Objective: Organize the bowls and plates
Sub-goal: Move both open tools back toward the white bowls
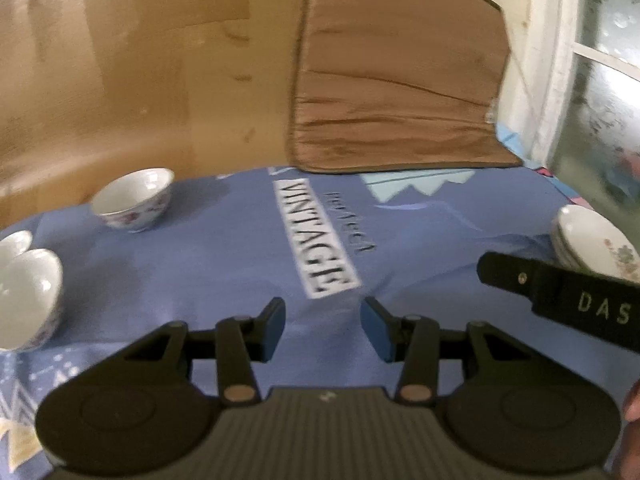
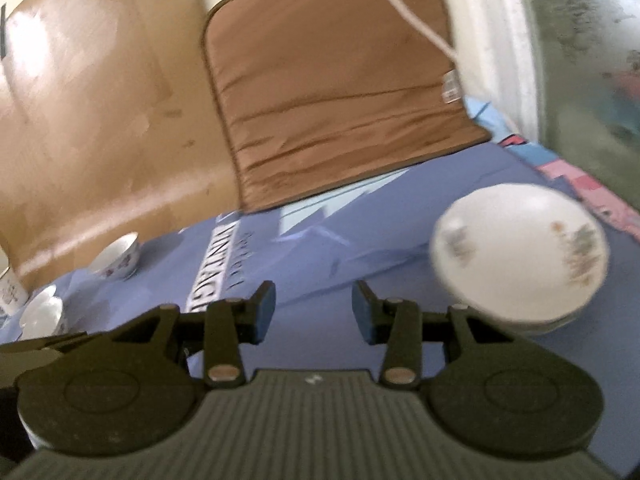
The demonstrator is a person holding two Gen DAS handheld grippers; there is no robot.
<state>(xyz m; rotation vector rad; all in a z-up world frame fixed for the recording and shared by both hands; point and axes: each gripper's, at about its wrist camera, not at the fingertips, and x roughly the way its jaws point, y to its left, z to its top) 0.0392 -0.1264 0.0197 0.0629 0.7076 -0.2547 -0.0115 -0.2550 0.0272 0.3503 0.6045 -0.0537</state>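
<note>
Both grippers held empty over the blue VINTAGE cloth [image 1: 224, 264].

Left gripper [image 1: 323, 330] and right gripper [image 2: 314, 312] are seen parted; floral bowls [image 1: 130, 200] left of the lettering, stacked plates [image 2: 520, 256] right.

"VINTAGE" on blue cloth [image 1: 240, 264]; "DAS" on right gripper [image 1: 600, 312] (partial).

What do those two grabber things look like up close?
Both look alike. The left gripper and the right gripper each have a grey ribbed body, two round black discs at the sides, black link bars with brass-coloured pins, and two black fingers faced with blue pads. In the left wrist view, the right one's black side bears pale letters, "DAS". No cables or sleeves show.
</note>
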